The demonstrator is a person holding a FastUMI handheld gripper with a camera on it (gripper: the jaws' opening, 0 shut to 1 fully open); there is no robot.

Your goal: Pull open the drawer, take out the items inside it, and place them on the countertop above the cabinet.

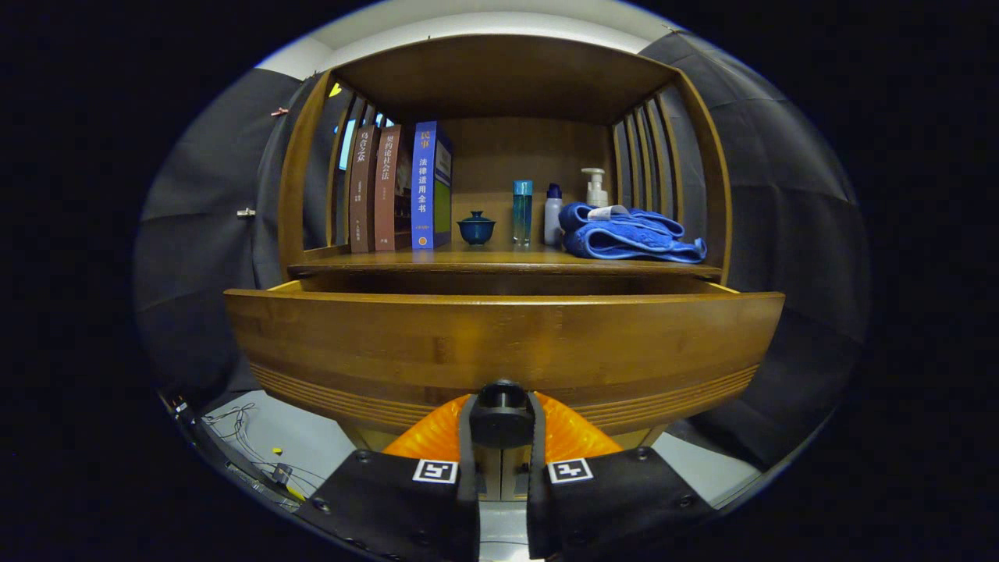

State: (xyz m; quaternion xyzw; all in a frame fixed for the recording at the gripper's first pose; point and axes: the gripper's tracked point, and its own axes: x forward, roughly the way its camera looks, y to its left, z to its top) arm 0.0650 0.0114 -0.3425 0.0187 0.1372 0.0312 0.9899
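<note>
The wooden drawer [499,343] stands pulled out from the cabinet, its wide front panel facing me. A dark round knob [501,414] sits low on that panel, and my gripper [502,425] is shut on it, one finger pressing each side. The drawer's inside is hidden behind the front panel. Above the drawer runs the countertop [499,261], the floor of an open wooden shelf.
On the countertop stand three books [398,187] at the left, a small dark blue lidded cup [476,228], a teal bottle [522,212], a white bottle [552,215], a pump bottle [595,187] and a folded blue towel [632,232]. Cables [250,445] lie on the floor at lower left.
</note>
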